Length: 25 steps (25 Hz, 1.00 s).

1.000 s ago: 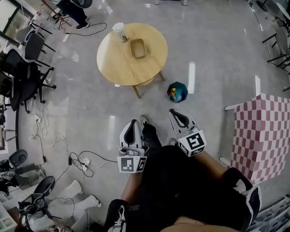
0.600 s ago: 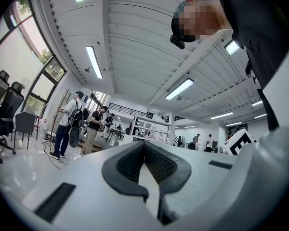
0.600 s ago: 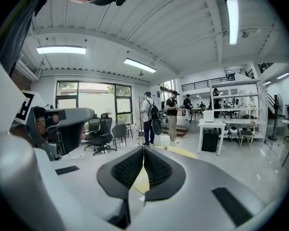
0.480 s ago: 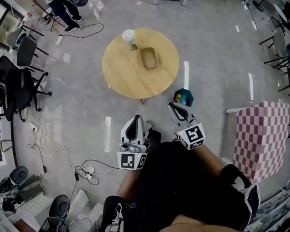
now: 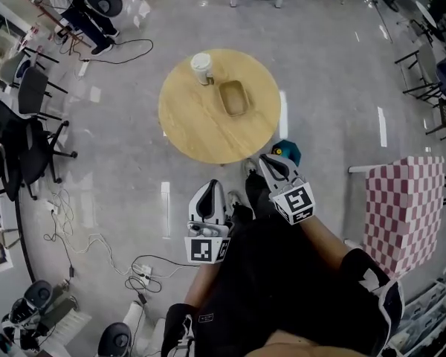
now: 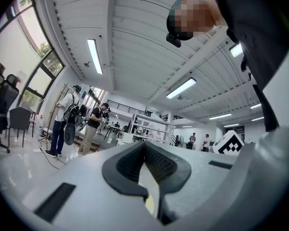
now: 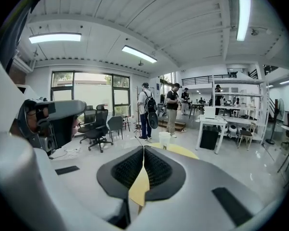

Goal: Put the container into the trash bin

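A shallow tan container [image 5: 233,99] lies on the round wooden table [image 5: 201,125], beside a white cup [image 5: 201,67]. The teal trash bin [image 5: 288,152] stands on the floor by the table's near right edge, partly hidden behind my right gripper [image 5: 267,161]. My left gripper [image 5: 211,190] is held over the floor short of the table. Both grippers are shut with nothing between the pads. In the right gripper view the right gripper [image 7: 143,150] points at the table [image 7: 185,151] and cup [image 7: 164,139]. The left gripper [image 6: 144,146] faces the room, and its view shows neither table nor bin.
Black office chairs [image 5: 22,136] stand at the left and cables [image 5: 97,236] trail over the floor. A pink checkered box [image 5: 405,199] stands at the right. People [image 7: 145,110] stand beyond the table near white desks [image 7: 221,129].
Both grippers have moved forward towards the table, which now lies closer to them. The trash bin has slipped partly behind the right gripper. Both stay shut.
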Available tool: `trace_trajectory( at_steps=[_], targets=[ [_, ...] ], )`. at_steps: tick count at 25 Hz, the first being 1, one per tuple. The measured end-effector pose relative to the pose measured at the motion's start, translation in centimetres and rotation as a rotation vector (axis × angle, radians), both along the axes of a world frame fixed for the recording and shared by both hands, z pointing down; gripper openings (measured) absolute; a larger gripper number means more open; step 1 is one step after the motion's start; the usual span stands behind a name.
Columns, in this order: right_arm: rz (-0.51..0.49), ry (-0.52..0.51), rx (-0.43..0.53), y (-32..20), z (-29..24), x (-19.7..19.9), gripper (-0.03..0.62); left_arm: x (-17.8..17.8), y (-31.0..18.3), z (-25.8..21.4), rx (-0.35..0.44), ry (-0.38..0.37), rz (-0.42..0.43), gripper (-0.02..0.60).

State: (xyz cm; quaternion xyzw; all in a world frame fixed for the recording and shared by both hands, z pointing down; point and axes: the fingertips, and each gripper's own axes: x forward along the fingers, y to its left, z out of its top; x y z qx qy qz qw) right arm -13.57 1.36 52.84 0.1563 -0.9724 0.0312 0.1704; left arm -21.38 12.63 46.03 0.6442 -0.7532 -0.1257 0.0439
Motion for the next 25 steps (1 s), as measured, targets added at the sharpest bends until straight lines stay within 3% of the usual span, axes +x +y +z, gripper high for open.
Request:
trace_trajectory(
  at_steps=[5,10,17,25],
  targets=[
    [-0.025,0.016,0.002,-3.9,0.9,-3.0,0.028,-2.1,-2.8,-0.6,0.002,-0.016,-0.015,0.009],
    [-0.074,0.096,-0.034,-7.9,3.8,-5.8,0.028,-3.9,-6.5,-1.0,-0.006,-0.011,-0.028,0.009],
    [-0.236,0.347,-0.079,-11.2,11.1,-8.7,0.031,-6.8,-11.6,-0.6,-0.043,-0.011,-0.049,0.009],
    [-0.432,0.611,-0.023,-13.5,19.7,-11.4,0.034,-9.2,-15.1,1.7,-0.107,0.036,-0.081,0.011]
  ],
)
